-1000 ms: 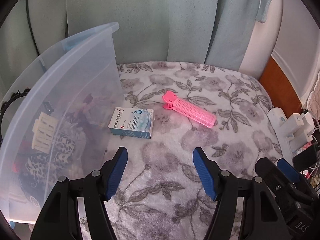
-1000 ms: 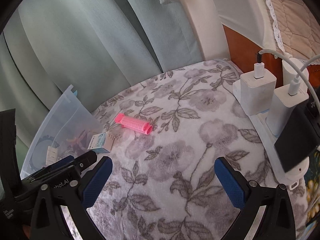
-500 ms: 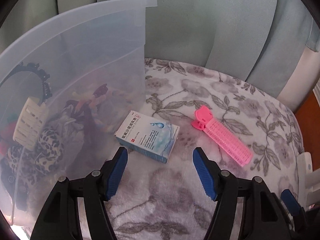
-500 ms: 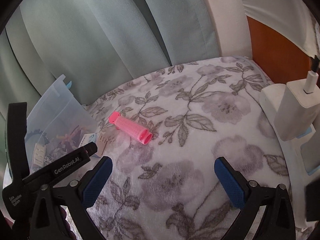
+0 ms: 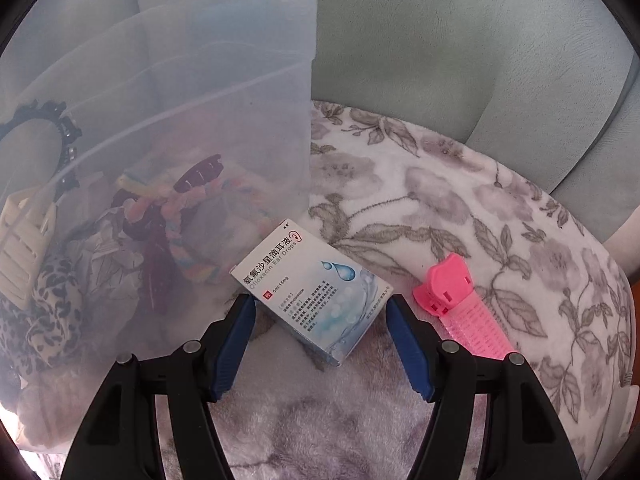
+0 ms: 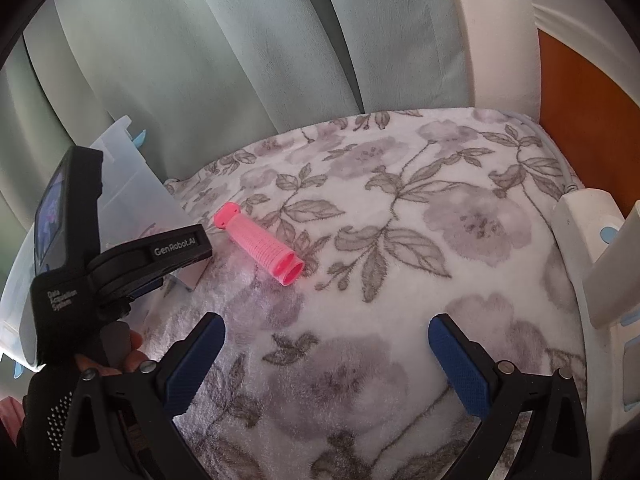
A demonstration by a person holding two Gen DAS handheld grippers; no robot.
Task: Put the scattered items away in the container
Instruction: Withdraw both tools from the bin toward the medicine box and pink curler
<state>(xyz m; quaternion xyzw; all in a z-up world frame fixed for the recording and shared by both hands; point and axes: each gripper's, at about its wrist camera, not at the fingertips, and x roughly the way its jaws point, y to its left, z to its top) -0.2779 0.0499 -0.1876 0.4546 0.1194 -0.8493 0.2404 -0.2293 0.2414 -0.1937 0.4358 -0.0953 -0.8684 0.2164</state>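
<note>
Left tool [image 5: 320, 328] hovering spread over the ear-drops box [image 5: 310, 298]; right tool [image 6: 326, 356] spread, gripping nothing.

Box is lying flat on the floral blanket [image 5: 460, 208], its near end sitting between the left tool's blue pads without touching them, its far corner just beside the wall of the clear container [image 5: 240, 120]. Pink hair roller [image 5: 460, 308] is lying on the blanket just right of the box, partly hiding behind the right-hand finger. Container is already holding hair clips, scrunchies and a black headband. White power strip [image 6: 584, 248] is sitting at the blanket's right edge, curtain [image 6: 220, 60] hanging behind.
</note>
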